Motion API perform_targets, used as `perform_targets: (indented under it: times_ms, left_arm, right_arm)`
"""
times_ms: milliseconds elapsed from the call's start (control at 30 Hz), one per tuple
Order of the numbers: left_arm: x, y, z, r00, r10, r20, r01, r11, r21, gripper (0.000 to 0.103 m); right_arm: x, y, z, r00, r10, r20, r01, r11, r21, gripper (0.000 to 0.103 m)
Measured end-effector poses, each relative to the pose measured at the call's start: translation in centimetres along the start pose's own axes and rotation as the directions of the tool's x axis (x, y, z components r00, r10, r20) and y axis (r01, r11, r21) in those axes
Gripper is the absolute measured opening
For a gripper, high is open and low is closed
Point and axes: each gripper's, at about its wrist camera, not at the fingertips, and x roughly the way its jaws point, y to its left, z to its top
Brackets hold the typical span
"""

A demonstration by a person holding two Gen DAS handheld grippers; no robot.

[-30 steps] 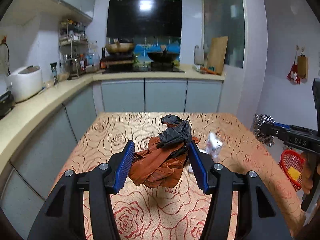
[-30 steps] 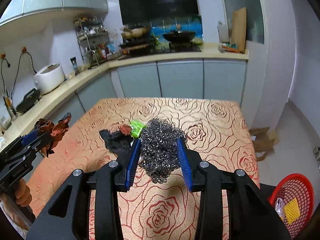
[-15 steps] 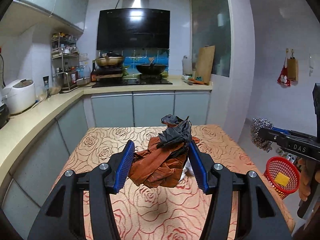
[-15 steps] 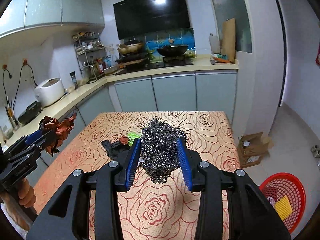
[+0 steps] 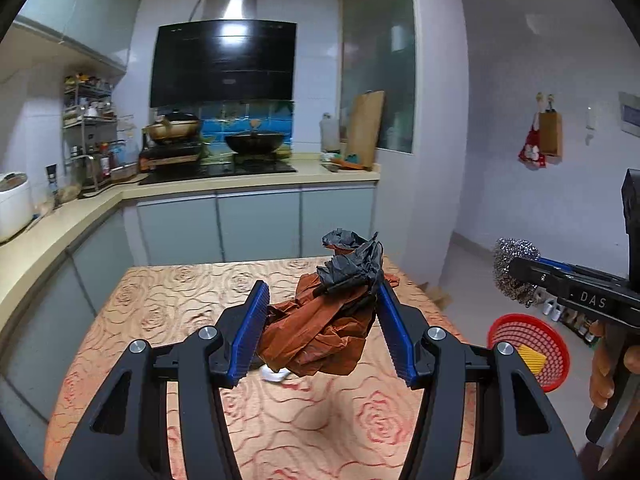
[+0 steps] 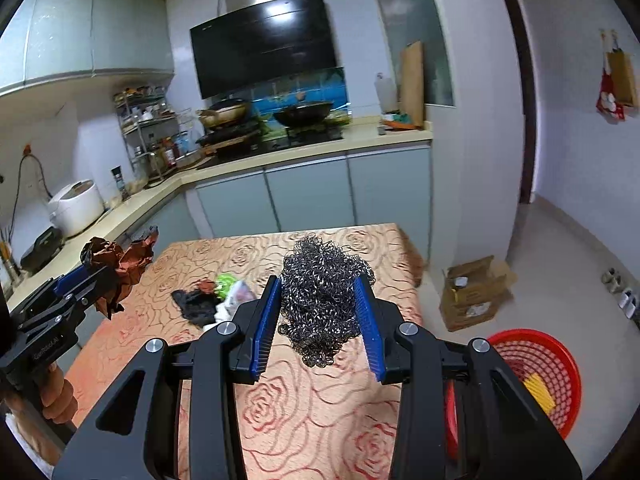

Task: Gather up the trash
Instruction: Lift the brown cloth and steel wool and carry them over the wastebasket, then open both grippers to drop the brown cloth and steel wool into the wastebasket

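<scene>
My left gripper (image 5: pixel 320 330) is shut on a crumpled brown and black plastic bag (image 5: pixel 328 320), held above the rose-patterned table (image 5: pixel 168 304); the bag also shows in the right wrist view (image 6: pixel 120 264). My right gripper (image 6: pixel 318 322) is shut on a steel wool scrubber (image 6: pixel 320 304), also seen in the left wrist view (image 5: pixel 512 268), held over the table's right side. A red mesh basket (image 6: pixel 552 364) stands on the floor right of the table, also in the left wrist view (image 5: pixel 528 352), with a yellow piece inside.
More trash lies on the table: a black scrap (image 6: pixel 196 304), a green wrapper (image 6: pixel 226 280) and white pieces (image 6: pixel 236 296). A cardboard box (image 6: pixel 472 292) sits on the floor by the wall. Kitchen counters (image 5: pixel 60 220) run along the left and back.
Both grippers have risen and pulled back with their loads still held. The views have swung right, so the red basket and the floor show more.
</scene>
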Motion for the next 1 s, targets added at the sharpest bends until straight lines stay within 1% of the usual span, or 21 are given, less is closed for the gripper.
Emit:
perform_targets:
  times_ms: [233, 333, 533, 767, 900, 933, 1000]
  left_arm:
    - [1.5, -3.8, 0.2, 0.995, -0.097, -0.008, 0.098, 0.995, 0.025, 0.053]
    - [2.2, -5.8, 0.1, 0.989, -0.144, -0.017, 0.145, 0.989, 0.040, 0.053]
    - [4.1, -10.0, -0.1, 0.970, -0.239, -0.049, 0.242, 0.968, 0.071, 0.053]
    - [6.4, -15.0, -0.8, 0.935, -0.341, -0.097, 0.350, 0.931, 0.101, 0.053]
    - [7.9, -17.5, -1.4, 0.910, -0.392, -0.139, 0.407, 0.906, 0.113, 0.053]
    - [8.4, -18.3, -1.8, 0.901, -0.406, -0.156, 0.425, 0.898, 0.117, 0.053]
    - [9.3, -19.4, -2.3, 0.887, -0.424, -0.182, 0.447, 0.887, 0.117, 0.053]
  right_arm:
    - [-1.8, -3.4, -0.8, 0.996, -0.084, 0.005, 0.084, 0.995, 0.045, 0.037]
    - [-2.5, -4.9, -1.2, 0.993, -0.121, 0.004, 0.120, 0.991, 0.064, 0.037]
    - [-3.8, -8.0, -1.8, 0.982, -0.188, 0.006, 0.187, 0.977, 0.100, 0.037]
    - [-4.8, -12.0, -3.0, 0.963, -0.269, -0.021, 0.270, 0.953, 0.141, 0.037]
    - [-5.0, -14.3, -3.9, 0.949, -0.312, -0.054, 0.316, 0.935, 0.158, 0.037]
    - [-4.9, -14.7, -4.1, 0.946, -0.318, -0.061, 0.324, 0.933, 0.160, 0.037]
    - [-4.5, -15.7, -4.7, 0.939, -0.331, -0.089, 0.341, 0.925, 0.165, 0.038]
